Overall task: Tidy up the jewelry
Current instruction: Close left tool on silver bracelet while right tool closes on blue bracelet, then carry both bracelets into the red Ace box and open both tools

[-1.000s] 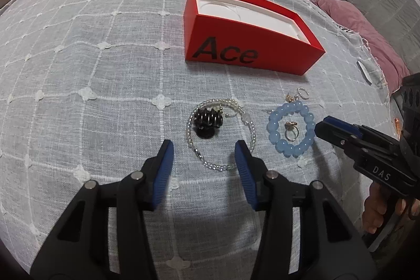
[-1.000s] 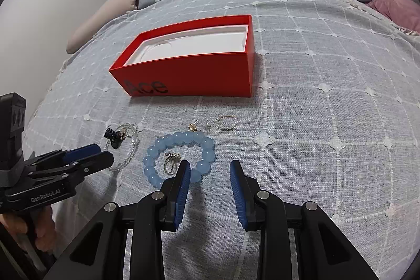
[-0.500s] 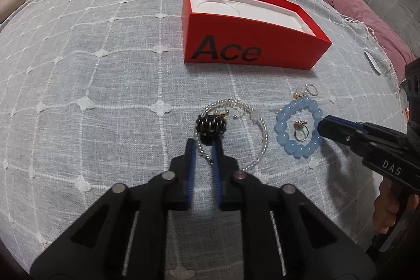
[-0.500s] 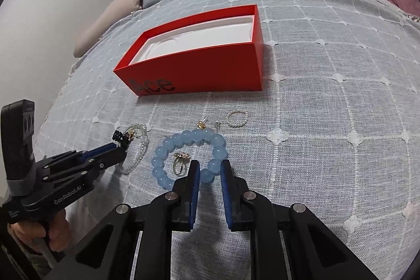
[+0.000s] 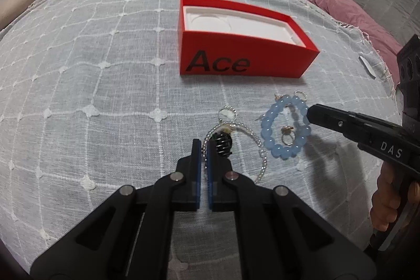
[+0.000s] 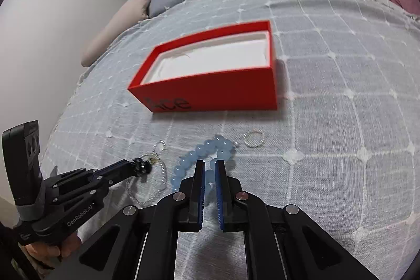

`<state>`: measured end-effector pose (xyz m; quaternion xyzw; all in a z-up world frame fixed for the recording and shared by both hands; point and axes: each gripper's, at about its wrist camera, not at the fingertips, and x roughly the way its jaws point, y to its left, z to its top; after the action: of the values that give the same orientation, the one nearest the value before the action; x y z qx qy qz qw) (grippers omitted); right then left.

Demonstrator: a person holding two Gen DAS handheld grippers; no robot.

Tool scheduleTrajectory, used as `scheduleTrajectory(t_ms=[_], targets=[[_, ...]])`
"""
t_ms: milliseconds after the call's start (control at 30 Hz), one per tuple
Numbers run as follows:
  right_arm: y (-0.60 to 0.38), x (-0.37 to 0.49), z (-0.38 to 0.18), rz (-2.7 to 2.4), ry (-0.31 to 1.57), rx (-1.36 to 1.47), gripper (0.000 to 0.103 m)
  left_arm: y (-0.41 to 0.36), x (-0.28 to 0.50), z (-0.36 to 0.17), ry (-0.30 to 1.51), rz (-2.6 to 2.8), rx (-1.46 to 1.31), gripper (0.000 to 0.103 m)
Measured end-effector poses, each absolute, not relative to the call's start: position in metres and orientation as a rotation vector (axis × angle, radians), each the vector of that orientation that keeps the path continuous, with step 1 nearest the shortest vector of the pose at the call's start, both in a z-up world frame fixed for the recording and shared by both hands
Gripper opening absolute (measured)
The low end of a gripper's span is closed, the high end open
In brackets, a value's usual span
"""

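Observation:
A red "Ace" box point(image 5: 244, 62) with a white insert stands open on the bed; it also shows in the right wrist view point(image 6: 223, 93). My left gripper point(image 5: 204, 146) is shut on the pearl necklace point(image 5: 258, 146), next to its black bead charm point(image 5: 223, 144). My right gripper point(image 6: 209, 165) is shut on the blue bead bracelet point(image 6: 204, 151), which also shows in the left wrist view point(image 5: 275, 148). A gold ring point(image 5: 286, 134) lies inside the bracelet. A small pearl ring point(image 6: 253, 138) lies to the right.
A grey checked blanket point(image 5: 105, 85) covers the bed. A pink pillow point(image 5: 349, 15) lies at the right, a beige pillow point(image 6: 115, 25) at the far left. A small silver ring point(image 5: 227, 112) lies beside the necklace.
Both grippers have closed, the left on the pearl necklace, the right on the blue bracelet. Both have moved forward toward the jewelry.

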<state>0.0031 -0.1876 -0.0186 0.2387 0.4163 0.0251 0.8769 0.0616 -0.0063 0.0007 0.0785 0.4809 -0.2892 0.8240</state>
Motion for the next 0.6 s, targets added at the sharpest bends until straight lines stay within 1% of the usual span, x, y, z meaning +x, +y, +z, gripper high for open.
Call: scheduleTrajectory(t_ms=[33, 67, 267, 367, 400, 500, 600], targets=[[-0.186, 0.003, -0.015, 0.057, 0.862, 0.494, 0.003, -0.005, 0.061, 0.003, 1.016, -0.616, 0.165, 0.004], [-0.186, 0.001, -0.013, 0.061, 0.857, 0.492, 0.002, -0.003, 0.061, 0.005, 1.013, -0.617, 0.161, 0.004], [-0.181, 0.000, 0.005, 0.088, 0.808, 0.472, 0.002, 0.006, 0.065, 0.015, 0.993, -0.623, 0.125, 0.004], [-0.185, 0.008, 0.000, 0.058, 0.861, 0.472, 0.003, 0.007, 0.064, 0.018, 0.987, -0.625, 0.114, 0.004], [-0.189, 0.009, -0.007, 0.031, 0.885, 0.476, 0.004, 0.008, 0.063, 0.019, 0.985, -0.628, 0.112, 0.004], [-0.201, 0.013, -0.025, 0.010, 0.944, 0.535, 0.018, 0.005, 0.060, 0.024, 0.977, -0.647, 0.104, 0.004], [-0.205, 0.018, -0.036, 0.006, 0.969, 0.567, 0.021, 0.001, 0.057, 0.028, 0.964, -0.667, 0.108, 0.004]])
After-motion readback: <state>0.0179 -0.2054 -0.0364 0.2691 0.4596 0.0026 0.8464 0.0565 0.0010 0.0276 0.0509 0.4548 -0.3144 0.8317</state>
